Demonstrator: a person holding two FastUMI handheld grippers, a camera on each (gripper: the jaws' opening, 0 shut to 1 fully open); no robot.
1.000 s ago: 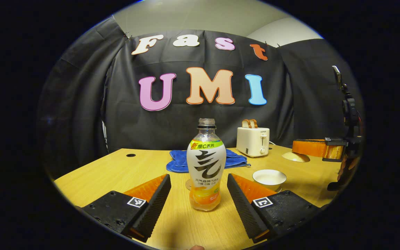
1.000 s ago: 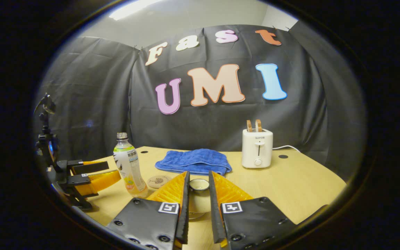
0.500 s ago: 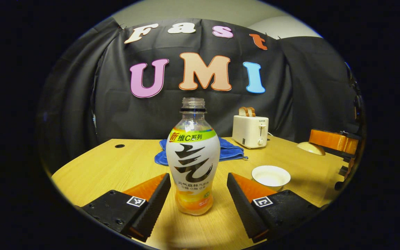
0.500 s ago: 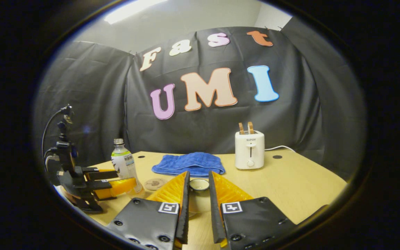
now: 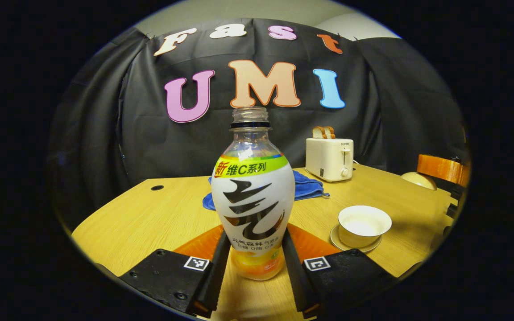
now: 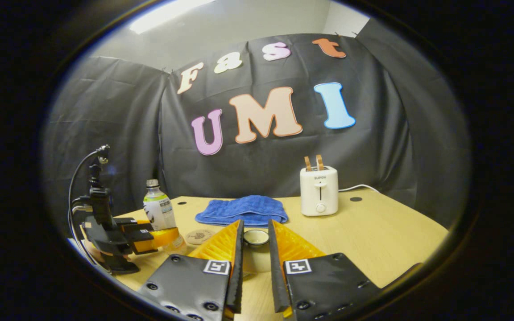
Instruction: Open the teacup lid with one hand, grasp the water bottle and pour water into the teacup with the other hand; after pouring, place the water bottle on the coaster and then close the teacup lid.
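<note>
Wood table [image 5: 159,214]: holds teacup [image 5: 364,225], uncovered on its saucer, right of bottle.
Left gripper [image 5: 253,267]: my fingers pinch the water bottle [image 5: 252,200] low on its body; bottle upright, uncapped, base on table.
Right gripper [image 6: 255,272]: fingers narrow, clamped on the lid [image 6: 256,237].
Done: lid off, bottle grasped.
Left: pour, bottle onto coaster [image 6: 199,236], lid back on.

The water bottle [image 5: 253,196] wears a printed label with big brush-style characters; the toaster [image 5: 329,154] carries a small brand mark on its front, too fine to read
</note>
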